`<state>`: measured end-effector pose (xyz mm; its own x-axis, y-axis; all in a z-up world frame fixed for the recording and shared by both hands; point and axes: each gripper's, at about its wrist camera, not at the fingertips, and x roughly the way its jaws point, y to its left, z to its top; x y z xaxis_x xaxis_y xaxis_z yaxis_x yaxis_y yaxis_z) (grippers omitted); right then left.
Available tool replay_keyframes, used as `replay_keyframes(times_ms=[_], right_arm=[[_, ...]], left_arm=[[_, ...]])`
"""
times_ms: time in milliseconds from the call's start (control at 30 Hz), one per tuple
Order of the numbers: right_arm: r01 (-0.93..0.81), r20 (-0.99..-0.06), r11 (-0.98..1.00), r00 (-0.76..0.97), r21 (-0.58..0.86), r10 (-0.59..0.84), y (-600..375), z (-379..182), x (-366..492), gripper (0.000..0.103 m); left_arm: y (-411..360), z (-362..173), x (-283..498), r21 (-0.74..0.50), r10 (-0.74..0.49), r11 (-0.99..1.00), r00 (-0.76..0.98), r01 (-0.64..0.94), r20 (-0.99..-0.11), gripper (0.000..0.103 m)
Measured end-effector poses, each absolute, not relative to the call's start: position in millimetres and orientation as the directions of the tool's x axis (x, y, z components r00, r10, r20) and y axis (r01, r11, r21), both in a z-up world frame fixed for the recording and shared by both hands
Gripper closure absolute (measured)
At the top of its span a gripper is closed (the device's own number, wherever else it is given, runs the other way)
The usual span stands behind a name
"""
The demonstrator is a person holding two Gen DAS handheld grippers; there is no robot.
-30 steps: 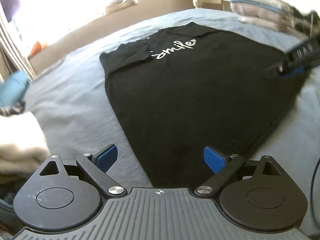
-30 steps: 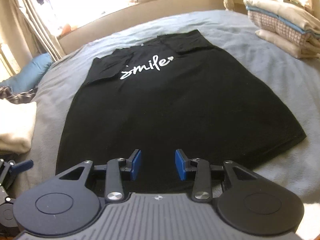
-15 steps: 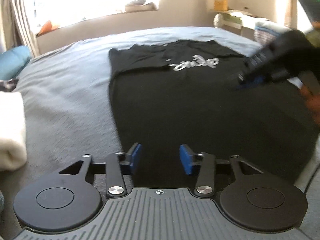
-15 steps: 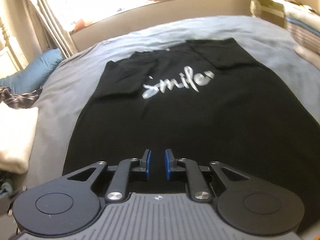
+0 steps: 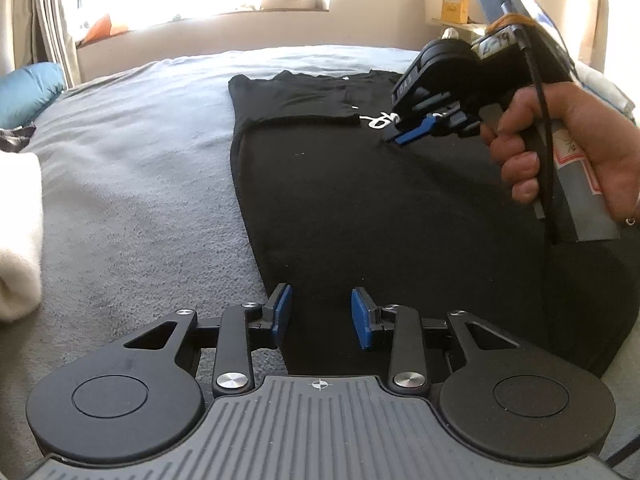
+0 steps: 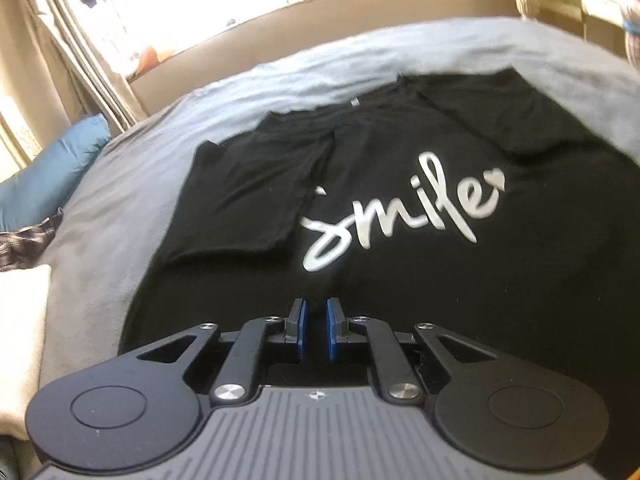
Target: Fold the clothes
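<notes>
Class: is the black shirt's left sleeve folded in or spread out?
Folded in: the sleeve lies flat over the shirt chest, beside the print.

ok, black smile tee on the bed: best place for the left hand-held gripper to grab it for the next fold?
Probably the black T-shirt near hem corner on its left side edge, right ahead of the left hand-held gripper. The shirt lies flat on the grey blanket with sleeves already folded in, so only an edge offers a pinchable lip. Come in low from the blanket side.
</notes>
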<state>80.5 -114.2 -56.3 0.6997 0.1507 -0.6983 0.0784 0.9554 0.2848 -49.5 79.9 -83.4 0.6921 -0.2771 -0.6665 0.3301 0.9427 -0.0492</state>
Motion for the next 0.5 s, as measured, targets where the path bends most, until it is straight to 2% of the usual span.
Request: replay_keyframes(times_ms=[133,400,500], right_arm=[[0.078,-0.722,0.961,0.677,0.264,0.144,-116.7,-62.6,90.4,0.093],[0.343,-0.729,0.891,0.684,0.299,-0.019,-195.0,-63.8,62.2,0.093],[0.349,-0.717,0.881,0.697,0.318,-0.017,-198.3,-58.2,61.4,0.092]], left_arm=[[80.2,-84.3,-48.7,-0.049,-0.278,0.942,0.693,0.331,-0.665,0.07],[79.9,-84.1,-47.2,-0.048,-0.27,0.946,0.694,0.322,-0.668,0.069],[77.6,-83.4,-48.6,-0.033,-0.259,0.947,0.697,0.32,-0.668,0.069]])
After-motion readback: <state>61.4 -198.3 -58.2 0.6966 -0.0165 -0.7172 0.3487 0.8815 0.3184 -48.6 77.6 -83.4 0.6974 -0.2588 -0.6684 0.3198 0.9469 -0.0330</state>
